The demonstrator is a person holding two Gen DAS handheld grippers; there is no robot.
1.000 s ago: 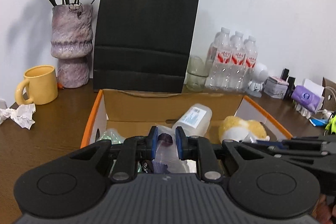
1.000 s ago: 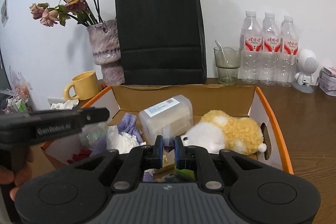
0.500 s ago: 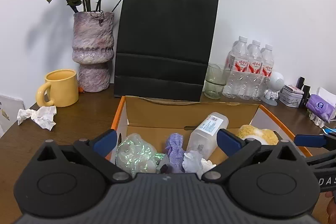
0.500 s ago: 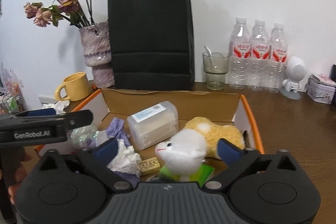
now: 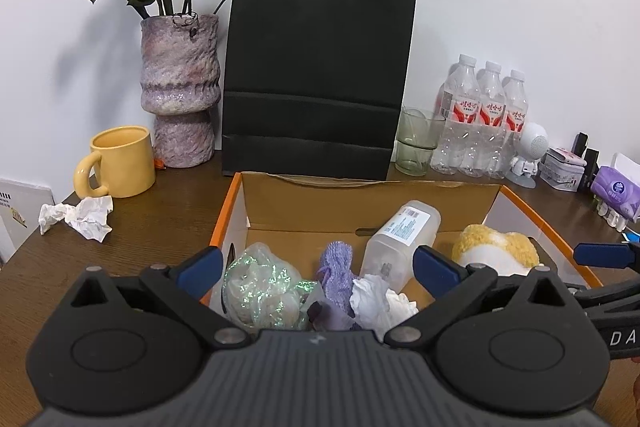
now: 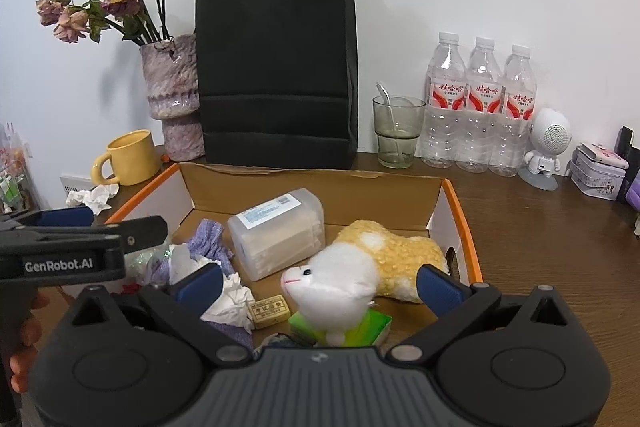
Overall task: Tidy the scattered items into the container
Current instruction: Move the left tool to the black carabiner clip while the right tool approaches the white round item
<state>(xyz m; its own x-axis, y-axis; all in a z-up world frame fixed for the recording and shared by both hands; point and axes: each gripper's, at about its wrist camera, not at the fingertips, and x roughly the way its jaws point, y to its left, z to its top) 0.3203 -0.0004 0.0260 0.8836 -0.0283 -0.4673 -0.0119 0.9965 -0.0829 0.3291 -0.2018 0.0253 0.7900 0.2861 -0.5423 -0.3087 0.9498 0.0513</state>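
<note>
White wall is seen behind a dark wooden bench [image 6: 540, 239], against which a tall black paper bag [image 5: 318, 71] is stood upright. Before the bag an open cardboard box [image 6: 320, 187] with orange edges is placed, its long axis running left to right. Inside it, a clear plastic container [image 6: 276, 233] is laid on its side, long axis slanting from near left toward far right, label upward. Beside it a yellow-and-white plush toy [image 6: 360, 267] is laid, white head pointing toward the camera and resting on a green packet [image 6: 352, 327]. Crumpled tissue [image 6: 230, 301], purple cloth [image 5: 338, 265] and an iridescent wrapper [image 5: 260, 287] are gathered at the left. One crumpled tissue on the bench [image 5: 80, 217] is left outside, near a yellow mug [image 5: 120, 163]. The left gripper [image 5: 316, 265] and right gripper [image 6: 318, 281] are held over the box, fingers spread wide apart, nothing between them.
</note>
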